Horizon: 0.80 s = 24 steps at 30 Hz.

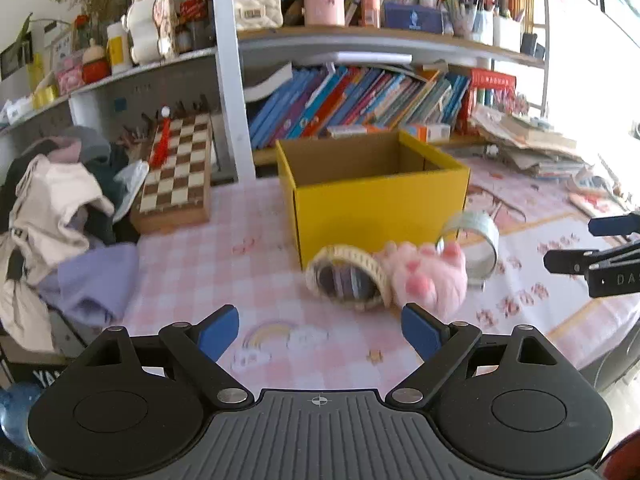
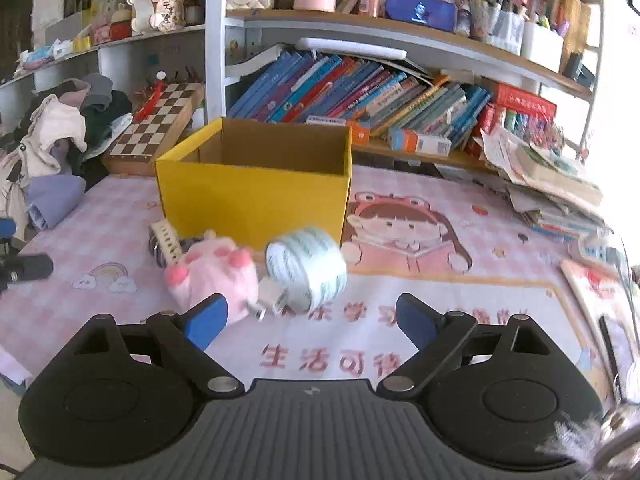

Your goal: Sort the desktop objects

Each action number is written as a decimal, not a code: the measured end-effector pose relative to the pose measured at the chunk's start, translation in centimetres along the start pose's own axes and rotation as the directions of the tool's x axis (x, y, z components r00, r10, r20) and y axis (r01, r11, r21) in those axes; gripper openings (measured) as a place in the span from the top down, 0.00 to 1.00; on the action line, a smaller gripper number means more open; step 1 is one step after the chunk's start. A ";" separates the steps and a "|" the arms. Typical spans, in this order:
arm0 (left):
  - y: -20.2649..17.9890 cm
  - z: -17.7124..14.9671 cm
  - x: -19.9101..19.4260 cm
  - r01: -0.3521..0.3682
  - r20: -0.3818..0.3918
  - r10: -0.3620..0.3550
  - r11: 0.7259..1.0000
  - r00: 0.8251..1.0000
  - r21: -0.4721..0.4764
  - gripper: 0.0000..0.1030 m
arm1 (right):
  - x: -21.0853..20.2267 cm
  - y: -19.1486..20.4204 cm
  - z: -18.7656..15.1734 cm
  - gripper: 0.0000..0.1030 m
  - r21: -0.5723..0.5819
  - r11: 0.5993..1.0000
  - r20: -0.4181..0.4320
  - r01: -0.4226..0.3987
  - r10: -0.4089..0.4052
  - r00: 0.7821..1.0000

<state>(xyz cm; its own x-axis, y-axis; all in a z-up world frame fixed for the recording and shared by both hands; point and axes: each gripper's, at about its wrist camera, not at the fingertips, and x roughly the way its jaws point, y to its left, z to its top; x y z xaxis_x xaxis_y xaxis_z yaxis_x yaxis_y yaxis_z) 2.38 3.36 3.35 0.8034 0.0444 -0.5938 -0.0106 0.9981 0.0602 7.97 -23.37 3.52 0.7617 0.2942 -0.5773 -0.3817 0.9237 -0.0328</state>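
Observation:
A yellow cardboard box (image 1: 380, 208) (image 2: 256, 196) stands open on the pink checked desk mat. In front of it lie a cream woven ring holding dark bands (image 1: 348, 278) (image 2: 166, 242), a pink plush paw (image 1: 430, 278) (image 2: 214, 274) and a pale green tape roll (image 1: 474, 242) (image 2: 308, 272) with a small white plug (image 2: 272, 300) beside it. My left gripper (image 1: 320, 330) is open and empty, just short of the ring and the plush. My right gripper (image 2: 310, 320) is open and empty, just short of the tape roll; it also shows in the left wrist view (image 1: 596, 248).
A chessboard case (image 1: 176, 176) (image 2: 156, 128) and a heap of clothes (image 1: 60, 216) (image 2: 52, 148) lie at the left. Shelves of books (image 1: 360, 100) (image 2: 360, 92) stand behind the box. Stacked papers (image 1: 532, 144) (image 2: 552, 176) lie at the right.

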 end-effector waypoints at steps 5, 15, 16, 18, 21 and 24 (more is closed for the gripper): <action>-0.1 -1.4 -0.1 0.012 -0.035 -0.012 1.000 0.999 -0.009 0.12 | -0.3 1.5 -1.6 0.09 -0.004 1.000 -0.031 -0.019 0.019 0.999; -0.5 -3.4 0.0 0.051 -0.110 -0.053 0.998 0.993 -0.025 0.12 | -0.1 3.5 -3.0 0.08 -0.018 0.998 -0.102 -0.057 0.054 0.993; -0.7 -3.5 0.1 0.056 -0.114 -0.058 0.998 0.992 -0.020 0.12 | 0.0 3.6 -3.0 0.08 -0.018 0.998 -0.109 -0.058 0.056 0.992; -1.0 -3.6 0.2 0.068 -0.122 -0.068 0.998 0.990 -0.007 0.12 | 0.1 3.7 -3.2 0.07 -0.014 0.998 -0.123 -0.066 0.063 0.990; -1.7 -3.8 0.3 0.088 -0.133 -0.085 0.996 0.987 0.014 0.12 | 0.2 3.7 -3.4 0.06 -0.010 0.997 -0.145 -0.076 0.074 0.987; -2.2 -3.8 0.4 0.105 -0.144 -0.100 0.994 0.985 0.033 0.12 | 0.1 3.8 -3.7 0.05 -0.010 0.997 -0.171 -0.081 0.078 0.982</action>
<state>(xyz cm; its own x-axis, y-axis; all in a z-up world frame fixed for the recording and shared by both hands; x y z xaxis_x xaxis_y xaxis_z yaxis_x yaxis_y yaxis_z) 0.49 1.38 -0.11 0.7065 -0.0497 -0.7059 0.0940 0.9953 0.0240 4.65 -20.78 0.30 0.6292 0.3188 -0.7089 -0.4471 0.8944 0.0054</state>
